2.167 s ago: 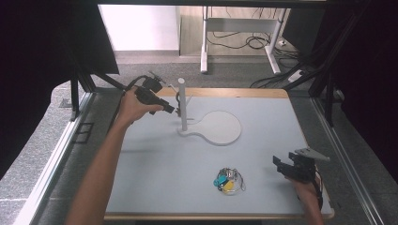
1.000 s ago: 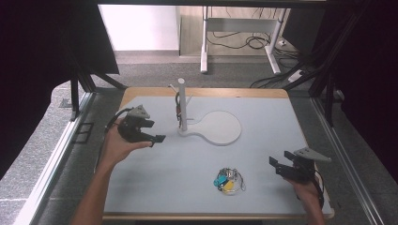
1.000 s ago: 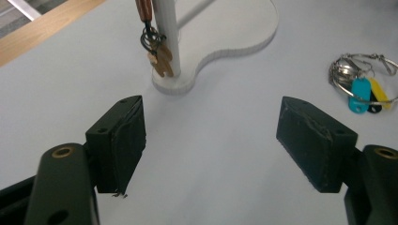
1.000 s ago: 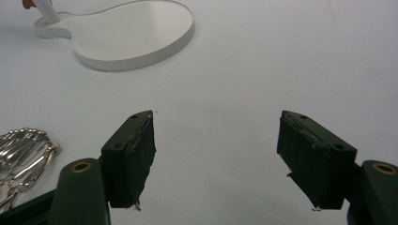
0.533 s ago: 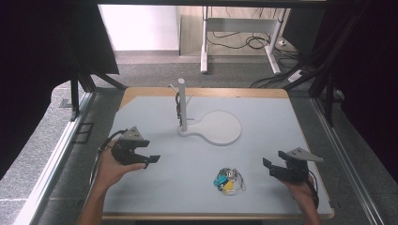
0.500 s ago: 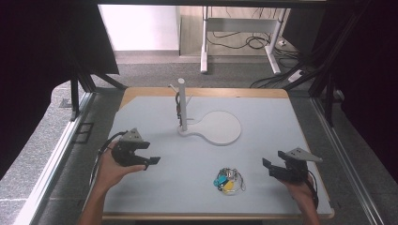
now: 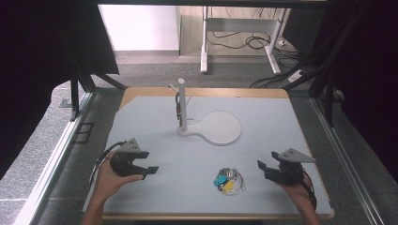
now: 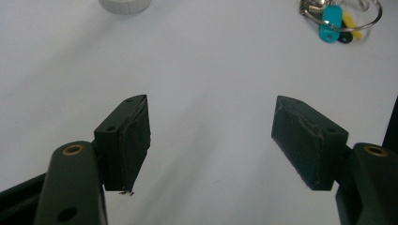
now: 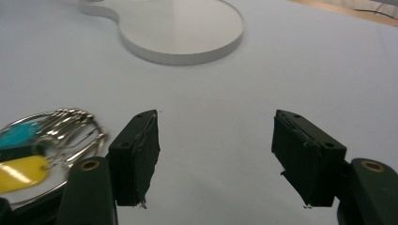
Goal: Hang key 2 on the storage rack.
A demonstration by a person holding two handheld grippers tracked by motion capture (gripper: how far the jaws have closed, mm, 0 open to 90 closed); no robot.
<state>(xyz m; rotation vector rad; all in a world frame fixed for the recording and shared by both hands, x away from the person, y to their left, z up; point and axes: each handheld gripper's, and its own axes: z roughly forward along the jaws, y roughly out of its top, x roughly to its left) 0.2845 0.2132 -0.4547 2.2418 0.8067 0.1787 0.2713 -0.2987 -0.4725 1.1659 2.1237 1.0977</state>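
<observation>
Broadly, start from the pale table top [image 7: 281, 122] and place on it the white stand [image 7: 182, 105], upright at the far middle with its round base [image 7: 220, 127] spread to the right. Next, place the left gripper [image 7: 149, 171] low at the near left, pointing right across the table, and the right gripper [image 7: 262, 168] low at the near right, pointing left. Between the two, near the front edge, find the key ring [image 7: 227, 179], flat on the table and well apart from the stand. Judge the right gripper much the nearer: just beside the bunch, against a clear stretch of bare table on the left side. Read both pairs of jaws as wide and holding nothing, though both have just been closing a little, with only table surface between the pads. From the right gripper view, put the key ring [image 9: 42, 136] off to the left of the left jaw, outside the gap and partly hidden behind that jaw, so expect a shift leftward before any grasp. From the left gripper view, put the bunch [image 8: 335, 18] far ahead and to the right. Within it, pick out a teal tag [image 7: 218, 180] beside a yellow tag [image 7: 228, 185]; cannot tell a long axis for the bunch.
</observation>
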